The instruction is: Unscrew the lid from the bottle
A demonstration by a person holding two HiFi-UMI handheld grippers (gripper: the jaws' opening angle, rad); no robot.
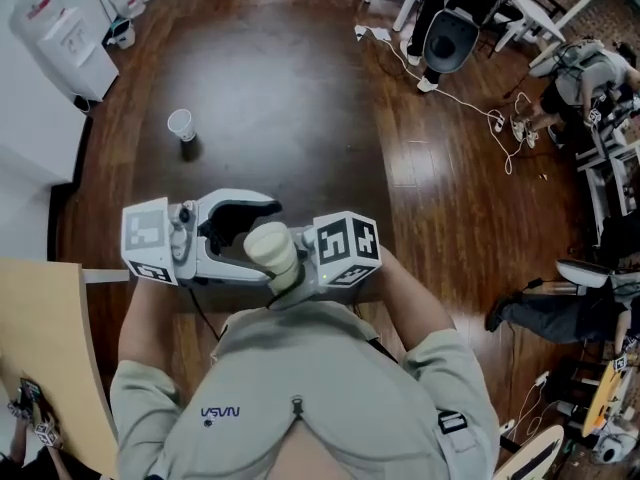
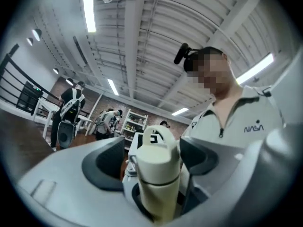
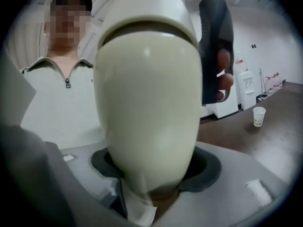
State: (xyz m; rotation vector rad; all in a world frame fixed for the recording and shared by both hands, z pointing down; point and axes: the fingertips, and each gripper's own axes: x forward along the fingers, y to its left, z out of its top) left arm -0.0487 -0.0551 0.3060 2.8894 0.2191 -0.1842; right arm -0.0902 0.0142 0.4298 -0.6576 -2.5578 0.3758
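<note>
Jaws of the left hand-held gripper (image 2: 151,162) stand apart around the lid (image 2: 158,148), clear of it. It sits on the cream bottle (image 3: 147,103), held before the person's chest, base clamped in the right hand-held gripper (image 3: 156,174). Seemingly between grips; loosening needs a square bite and a twist.

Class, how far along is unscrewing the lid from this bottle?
Done: the right tool grips the cream rounded bottle. In hand: the left tool stands open around the cream loop-handled lid, not gripping. Left: clamp the lid and twist it off; its seam still sits closed.
</note>
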